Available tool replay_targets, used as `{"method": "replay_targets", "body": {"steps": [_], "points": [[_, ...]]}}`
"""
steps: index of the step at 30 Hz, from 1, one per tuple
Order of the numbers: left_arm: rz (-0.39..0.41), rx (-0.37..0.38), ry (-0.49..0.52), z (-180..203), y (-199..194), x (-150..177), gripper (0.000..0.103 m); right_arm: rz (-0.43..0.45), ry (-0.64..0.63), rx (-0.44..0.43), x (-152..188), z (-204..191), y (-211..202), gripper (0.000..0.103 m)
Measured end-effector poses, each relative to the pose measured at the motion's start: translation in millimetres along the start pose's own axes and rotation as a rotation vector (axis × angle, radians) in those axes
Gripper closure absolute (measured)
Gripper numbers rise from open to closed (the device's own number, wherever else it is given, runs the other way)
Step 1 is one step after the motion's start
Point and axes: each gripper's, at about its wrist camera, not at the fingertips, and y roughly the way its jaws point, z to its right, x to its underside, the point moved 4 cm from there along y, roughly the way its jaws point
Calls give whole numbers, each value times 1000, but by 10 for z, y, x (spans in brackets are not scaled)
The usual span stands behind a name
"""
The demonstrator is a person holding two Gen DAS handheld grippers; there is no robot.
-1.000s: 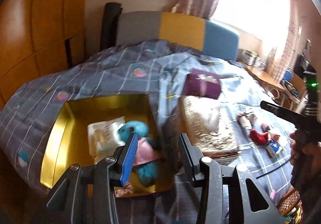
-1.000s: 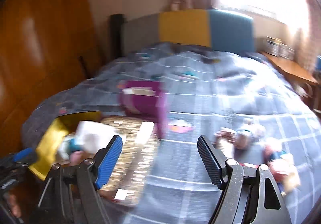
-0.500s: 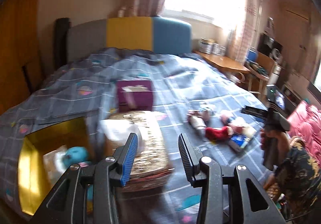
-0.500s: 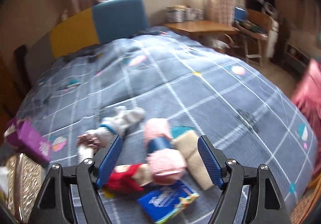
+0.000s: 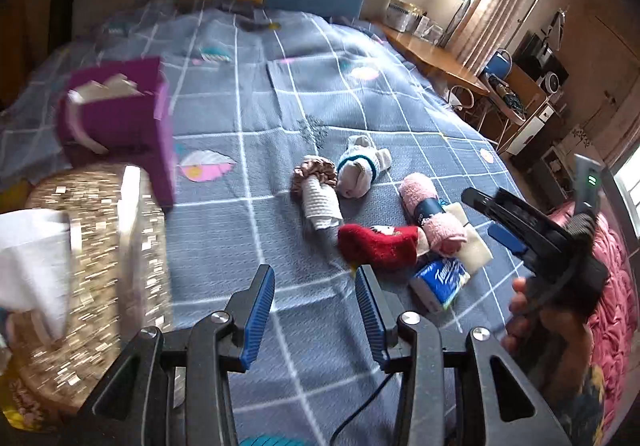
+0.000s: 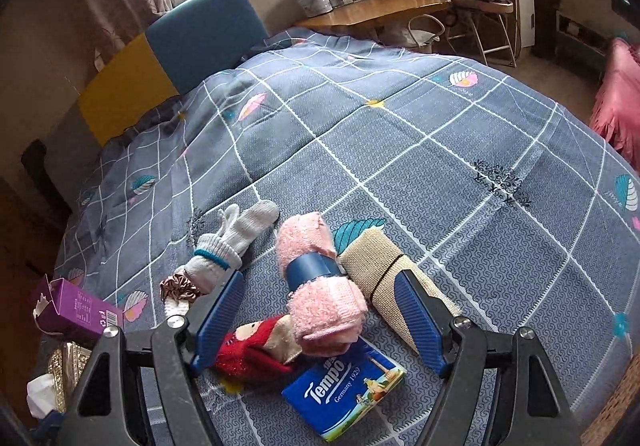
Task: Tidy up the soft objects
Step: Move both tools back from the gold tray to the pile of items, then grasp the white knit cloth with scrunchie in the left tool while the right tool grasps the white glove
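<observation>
Grid-patterned grey bedspread point(image 6: 440, 150) under both grippers point(image 5: 316, 310) point(image 6: 320, 322), jaws spread, empty.

Left gripper point(image 5: 315, 308) swings away from gold box toward sock pile; right gripper point(image 6: 320, 320) now hovers over pink towel roll point(image 6: 318, 286).

On the bed point(image 6: 440, 150) lie one pink towel roll point(image 6: 320, 286), one beige cloth roll point(image 6: 376, 266), one red sock point(image 6: 248, 350) and one grey glove point(image 6: 236, 234). There is one blue tissue pack point(image 6: 344, 386), one purple box point(image 6: 76, 310), one scrunchie point(image 6: 178, 286) and one sequined tissue box point(image 5: 96, 270).
</observation>
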Motion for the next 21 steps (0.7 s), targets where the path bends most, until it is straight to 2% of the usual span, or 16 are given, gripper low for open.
{"method": "replay_targets", "body": {"steps": [5, 10, 14, 17, 21], "points": [[-64, -25, -42, 18, 533, -139, 61, -18, 6, -31, 12, -20, 15, 25], [-92, -37, -21, 113, 910, -346, 61, -39, 34, -62, 19, 3, 37, 25], [-105, -105, 15, 128, 1141, -495, 61, -57, 40, -82, 32, -8, 63, 25], [-144, -103, 30, 139, 1306, -546, 61, -69, 31, -92, 40, -35, 83, 25], [-159, -95, 45, 174, 1437, -570, 61, -77, 17, -95, 51, -67, 100, 25]]}}
